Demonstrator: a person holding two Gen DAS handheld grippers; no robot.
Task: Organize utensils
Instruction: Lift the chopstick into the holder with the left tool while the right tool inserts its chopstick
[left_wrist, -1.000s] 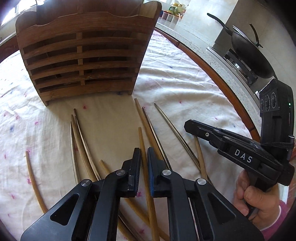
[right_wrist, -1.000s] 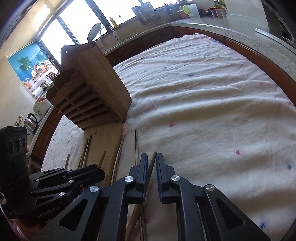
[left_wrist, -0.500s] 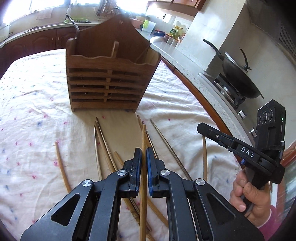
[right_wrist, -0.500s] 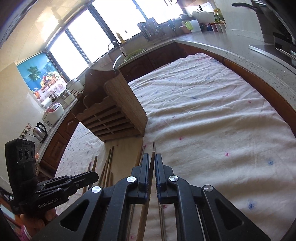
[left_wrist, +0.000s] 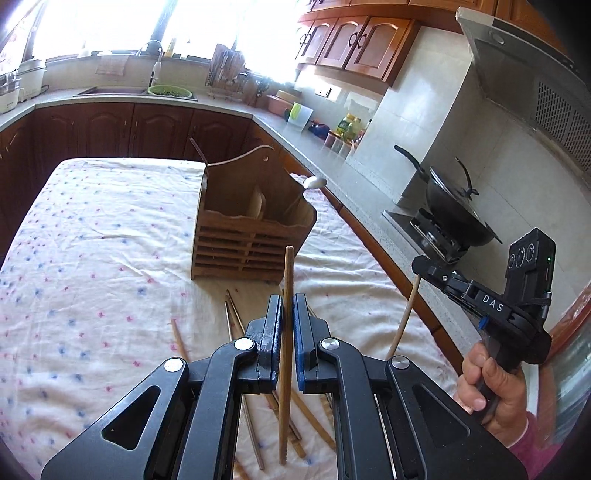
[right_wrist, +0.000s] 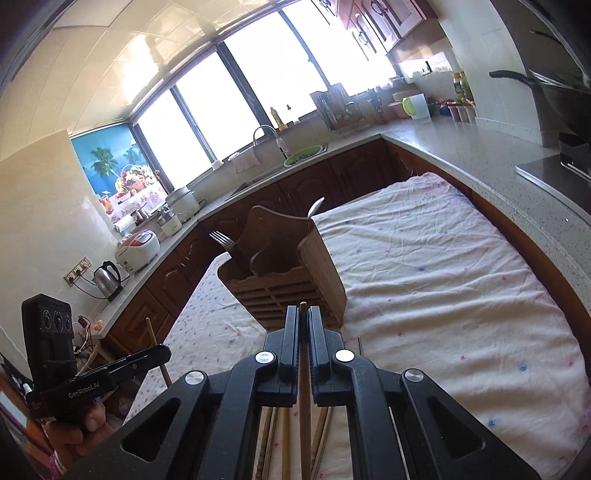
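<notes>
Left claw (left_wrist: 287, 314) is clenched on a brown chopstick (left_wrist: 286, 295), which stands near-vertical at centre frame with its top end poking above the jaws. Right claw (right_wrist: 303, 325) is clenched on a second chopstick (right_wrist: 303, 387); only its tip clears the jaws at frame centre. In the left view that same stick (left_wrist: 406, 314) hangs tilted below the right claw (left_wrist: 419, 263) at right of frame. Both sticks are off the cloth.

Wooden utensil holder (left_wrist: 255, 236) sits upright on the table (left_wrist: 92, 240), centre of frame, beyond both claws. A fork (right_wrist: 221, 236) sticks out of its left compartment and a spoon (left_wrist: 314, 182) out of its right.

Loose chopsticks (left_wrist: 232, 317) lie scattered on the cloth under my jaws, lower centre, in front of the holder.
</notes>
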